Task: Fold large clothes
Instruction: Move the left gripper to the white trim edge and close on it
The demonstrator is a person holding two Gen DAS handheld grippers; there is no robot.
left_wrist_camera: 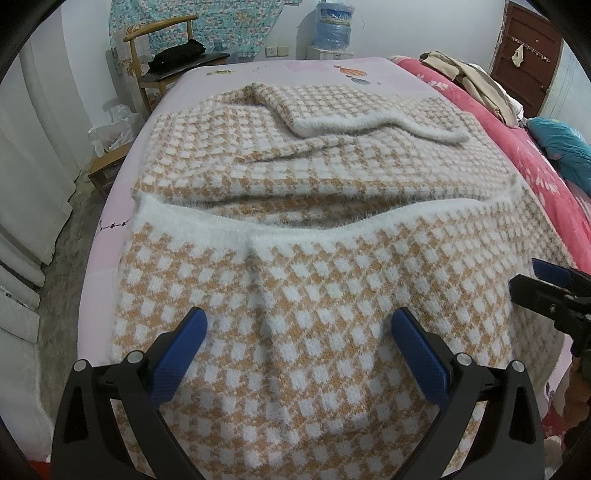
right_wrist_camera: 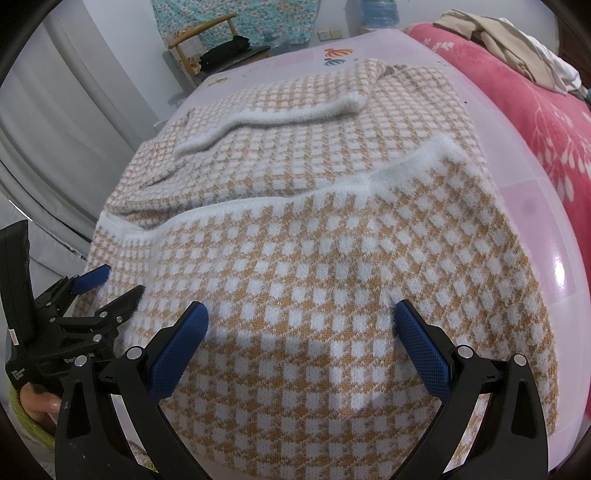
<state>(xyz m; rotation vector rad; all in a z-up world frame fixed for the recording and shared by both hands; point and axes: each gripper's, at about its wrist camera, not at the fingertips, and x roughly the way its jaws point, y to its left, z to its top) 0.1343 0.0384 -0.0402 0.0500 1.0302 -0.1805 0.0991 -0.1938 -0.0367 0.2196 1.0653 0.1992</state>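
Left wrist view: the sweater lies on the bed, hem folded up toward the sleeves. The 2 grippers, left and right, hover wide apart, empty, likely lining up another fold.

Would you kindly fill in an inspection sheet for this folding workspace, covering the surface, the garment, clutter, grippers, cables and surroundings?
Surface: pink printed bed sheet, smooth where bare.
Job's things: checked orange-and-white sweater spread flat, near part folded over so its white hem lies across the middle; a sleeve with white cuff lies across the far part.
Clutter: red blanket along the right side with beige clothes piled on it.
Grippers: left gripper open above the sweater; right gripper open above it, holding nothing.
Cables: nothing seen.
Surroundings: wooden chair, water bottle, brown door, white curtain.
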